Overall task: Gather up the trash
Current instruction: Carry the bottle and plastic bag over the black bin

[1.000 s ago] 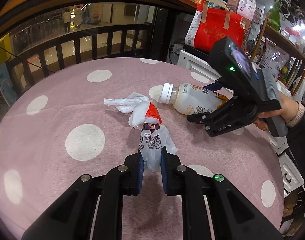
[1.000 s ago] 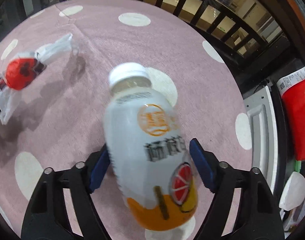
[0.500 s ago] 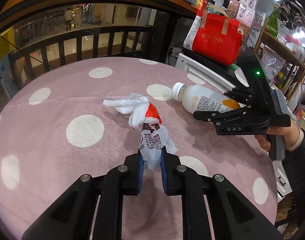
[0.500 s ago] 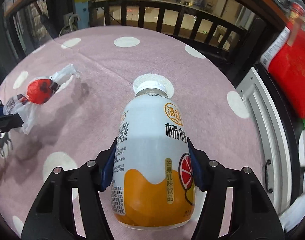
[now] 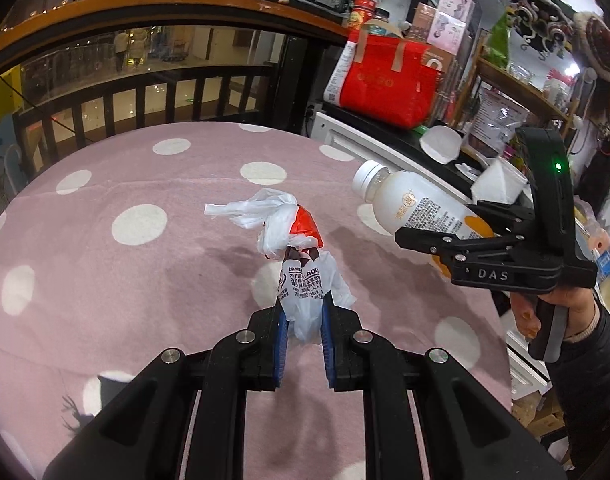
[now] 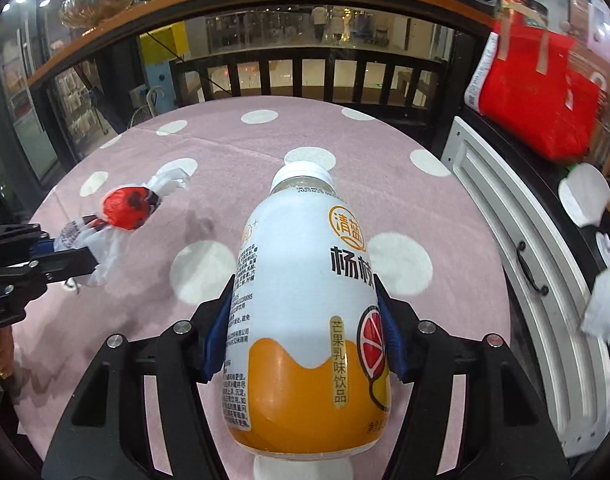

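The trash here is two things: a knotted plastic bag (image 5: 301, 268) and a drink bottle (image 6: 309, 312).

In the left wrist view, the bag sits in the middle of the frame. It is white with black print, and something red shows through near the knot. The left gripper (image 5: 303, 344) comes up from the bottom of the frame, and its blue pads (image 5: 280, 340) are pinched tight on the bag's lower end. The bag seems to hang just above the pink tablecloth (image 5: 105, 300) with white dots, though the view makes that hard to tell.

Further right, the bottle pokes out toward the upper left, white cap first. The right gripper (image 5: 445, 240) holds it, and a hand (image 5: 545, 312) in a dark sleeve grips the handle at the right edge. A red bag (image 5: 385, 84) stands on a counter in the upper right.

In the right wrist view, the bag and the left gripper are at the left edge. The bottle fills the middle, white on top and orange below, with its cap pointing up the frame. The right gripper's blue pads (image 6: 217, 340) press on both its sides, so the jaws are clamped on the bottle.
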{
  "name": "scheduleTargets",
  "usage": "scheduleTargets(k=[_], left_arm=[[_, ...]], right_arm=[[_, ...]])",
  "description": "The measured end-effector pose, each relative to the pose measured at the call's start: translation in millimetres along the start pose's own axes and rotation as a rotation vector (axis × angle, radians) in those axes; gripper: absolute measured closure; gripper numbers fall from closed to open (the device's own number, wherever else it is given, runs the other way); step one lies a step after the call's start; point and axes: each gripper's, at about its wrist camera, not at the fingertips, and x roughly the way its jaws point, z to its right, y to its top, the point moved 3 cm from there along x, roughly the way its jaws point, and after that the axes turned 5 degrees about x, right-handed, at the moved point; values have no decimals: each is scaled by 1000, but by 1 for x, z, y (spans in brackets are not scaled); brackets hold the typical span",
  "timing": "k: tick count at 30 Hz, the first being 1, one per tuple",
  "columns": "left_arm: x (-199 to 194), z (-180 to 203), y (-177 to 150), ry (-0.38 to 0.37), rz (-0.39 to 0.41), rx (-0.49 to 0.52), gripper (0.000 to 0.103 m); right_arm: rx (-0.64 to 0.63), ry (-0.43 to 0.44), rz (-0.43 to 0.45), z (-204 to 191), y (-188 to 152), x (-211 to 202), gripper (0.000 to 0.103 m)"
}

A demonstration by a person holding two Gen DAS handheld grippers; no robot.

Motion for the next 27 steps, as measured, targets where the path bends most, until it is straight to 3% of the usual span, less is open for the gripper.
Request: scheduleTargets(k=[9, 17, 27], left_arm=[[-13, 49, -18, -63, 8, 30, 89], [-18, 94, -35, -129, 7, 66, 89], [-17, 148, -47, -217, 0, 117, 89]], right_arm=[[37, -57, 89, 13, -55, -71, 41], [116, -109, 117, 33, -104, -108, 41], [315, -205, 122, 88, -171, -144, 41]])
